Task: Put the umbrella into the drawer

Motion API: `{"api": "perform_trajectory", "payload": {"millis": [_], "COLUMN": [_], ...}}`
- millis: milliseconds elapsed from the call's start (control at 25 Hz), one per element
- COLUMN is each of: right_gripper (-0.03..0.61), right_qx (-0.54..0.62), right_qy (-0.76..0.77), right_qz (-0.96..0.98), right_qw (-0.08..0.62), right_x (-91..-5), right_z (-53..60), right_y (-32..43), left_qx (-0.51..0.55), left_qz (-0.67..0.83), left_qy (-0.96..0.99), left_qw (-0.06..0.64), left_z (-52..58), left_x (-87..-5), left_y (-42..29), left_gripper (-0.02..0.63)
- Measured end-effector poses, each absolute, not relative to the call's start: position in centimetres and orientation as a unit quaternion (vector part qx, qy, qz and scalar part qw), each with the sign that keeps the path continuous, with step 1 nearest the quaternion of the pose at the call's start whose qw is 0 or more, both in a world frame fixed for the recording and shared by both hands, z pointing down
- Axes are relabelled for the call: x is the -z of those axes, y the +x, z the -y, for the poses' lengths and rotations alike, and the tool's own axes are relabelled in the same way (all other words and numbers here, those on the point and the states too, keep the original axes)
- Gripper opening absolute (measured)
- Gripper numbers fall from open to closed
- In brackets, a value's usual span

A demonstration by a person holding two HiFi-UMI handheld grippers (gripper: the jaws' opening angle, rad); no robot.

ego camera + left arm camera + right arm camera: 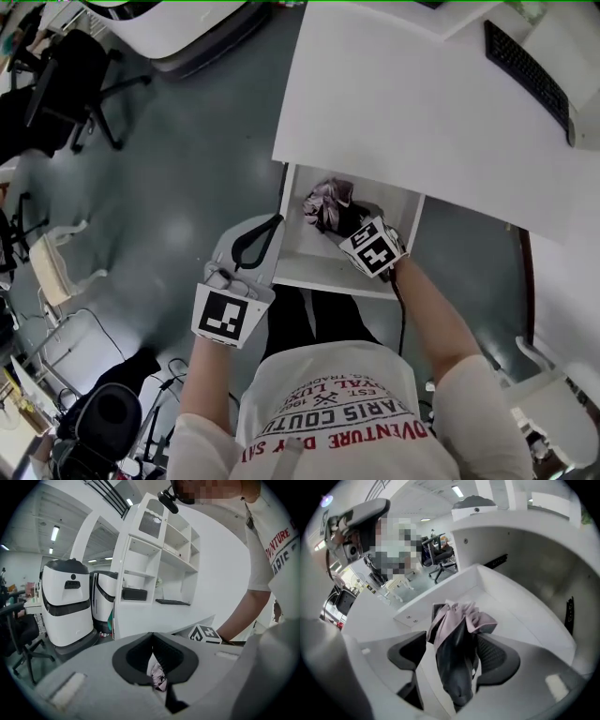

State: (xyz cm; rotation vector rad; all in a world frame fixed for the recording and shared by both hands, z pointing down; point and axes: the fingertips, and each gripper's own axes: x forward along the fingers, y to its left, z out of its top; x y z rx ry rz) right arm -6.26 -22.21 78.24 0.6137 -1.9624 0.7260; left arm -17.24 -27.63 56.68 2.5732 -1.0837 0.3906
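The folded pink and black umbrella (pixel 328 204) lies in the open white drawer (pixel 323 277) under the desk. My right gripper (pixel 349 228) reaches steeply down into the drawer, and its jaws stand wide on either side of the umbrella (pixel 457 653). Its left pad (pixel 407 652) is clear of the fabric; the right pad sits close beside it. My left gripper (pixel 274 223) is at the drawer's left front corner, its tips (pixel 151 636) closed together. A bit of the umbrella (pixel 158 676) shows through the loop of its jaws. I cannot tell whether it pinches the drawer's edge.
The white desk (pixel 412 103) overhangs the back of the drawer, with a black keyboard (pixel 527 75) at its far right. A black office chair (pixel 66 75) and a white machine (pixel 187 28) stand on the grey floor to the left. Cables lie near the person's feet.
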Motion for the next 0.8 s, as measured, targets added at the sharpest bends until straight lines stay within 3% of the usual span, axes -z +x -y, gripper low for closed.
{"api": "perform_trajectory", "payload": {"millis": [240, 280, 520, 640, 800], "right_gripper": [0.325, 0.308, 0.057, 0.0, 0.0], "right_qx": [-0.267, -0.258, -0.209, -0.18, -0.138], "right_qy": [0.307, 0.32, 0.413, 0.447, 0.478], "right_qz": [0.819, 0.823, 0.832, 0.836, 0.844], "right_qw": [0.405, 0.393, 0.307, 0.261, 0.202], "right_x": [-70.1, -68.6, -59.1, -54.1, -47.6], "right_z": [23.3, 23.6, 24.7, 24.2, 23.1], "right_y": [-6.0, -6.0, -5.4, -5.5, -4.9], "left_qx": [-0.127, -0.124, -0.113, -0.108, -0.1], "left_qz": [0.367, 0.364, 0.35, 0.347, 0.348], "left_qy": [0.911, 0.913, 0.924, 0.928, 0.93], "left_qw": [0.142, 0.137, 0.101, 0.082, 0.064], "left_z": [27.0, 27.1, 25.8, 24.4, 22.7], "left_x": [-52.5, -51.7, -46.5, -43.8, -40.4], "left_y": [-16.5, -16.3, -15.4, -15.8, -16.4], "left_gripper": [0.005, 0.005, 0.005, 0.005, 0.005]}}
